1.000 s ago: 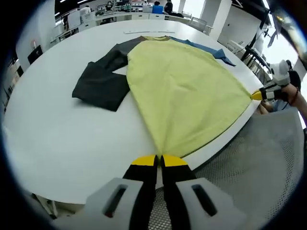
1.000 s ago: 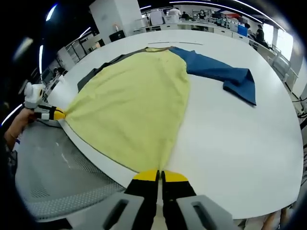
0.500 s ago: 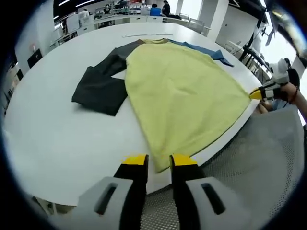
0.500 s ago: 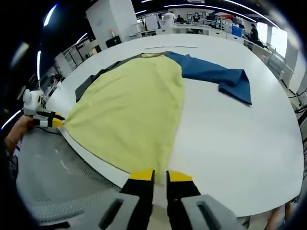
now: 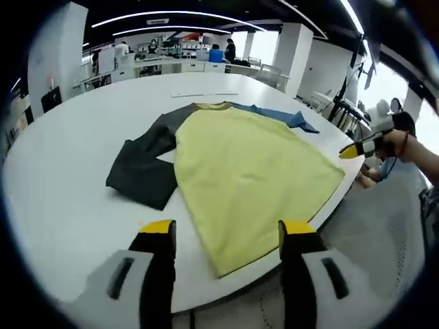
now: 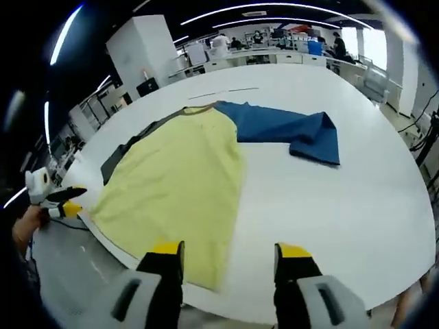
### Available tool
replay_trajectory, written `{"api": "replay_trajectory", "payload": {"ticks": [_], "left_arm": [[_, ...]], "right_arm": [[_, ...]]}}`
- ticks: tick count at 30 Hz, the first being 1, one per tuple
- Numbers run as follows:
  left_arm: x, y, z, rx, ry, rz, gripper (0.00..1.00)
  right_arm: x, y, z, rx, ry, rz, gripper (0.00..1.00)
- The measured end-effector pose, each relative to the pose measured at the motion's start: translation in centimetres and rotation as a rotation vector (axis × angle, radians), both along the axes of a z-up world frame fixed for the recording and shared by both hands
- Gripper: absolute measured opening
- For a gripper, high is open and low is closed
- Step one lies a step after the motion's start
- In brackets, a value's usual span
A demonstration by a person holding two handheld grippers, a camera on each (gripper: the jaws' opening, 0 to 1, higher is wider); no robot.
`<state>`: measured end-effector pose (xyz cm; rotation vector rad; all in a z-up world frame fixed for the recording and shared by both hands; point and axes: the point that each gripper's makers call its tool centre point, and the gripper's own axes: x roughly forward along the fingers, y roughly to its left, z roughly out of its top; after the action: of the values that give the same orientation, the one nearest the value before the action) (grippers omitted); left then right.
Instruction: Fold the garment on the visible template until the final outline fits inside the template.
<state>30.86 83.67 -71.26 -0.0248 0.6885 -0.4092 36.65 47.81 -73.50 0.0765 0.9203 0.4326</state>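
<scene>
With its jaws spread and empty, the left gripper (image 5: 226, 233) hovers above the yellow shirt's (image 5: 247, 171) hem on the white table (image 5: 62, 185). In the right gripper view, the right gripper (image 6: 230, 257) is equally released; the hem overhanging the edge could slide off.

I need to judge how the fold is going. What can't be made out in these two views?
- Template outline: a thin line beyond the garment's collar in both views, too small to trace.
- Blue sleeve: left gripper view, mostly hidden behind the yellow body.
- Dark sleeve: right gripper view, mostly hidden behind the yellow body.
- Table's near edge: cut off behind both grippers' fingers.
</scene>
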Motion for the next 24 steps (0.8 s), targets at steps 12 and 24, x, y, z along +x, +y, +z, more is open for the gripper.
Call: {"api": "replay_trajectory", "payload": {"ticks": [12, 24], "left_arm": [[0.9, -0.2, 1.3, -0.006, -0.071, -0.002, 0.82], [2.0, -0.5, 2.4, -0.009, -0.125, 0.007, 0.92]], "right_arm": [[6.2, -2.6, 1.0, -0.006, -0.098, -0.051, 0.47], [11.4, -3.5, 0.2, -0.005, -0.14, -0.078, 0.4]]}}
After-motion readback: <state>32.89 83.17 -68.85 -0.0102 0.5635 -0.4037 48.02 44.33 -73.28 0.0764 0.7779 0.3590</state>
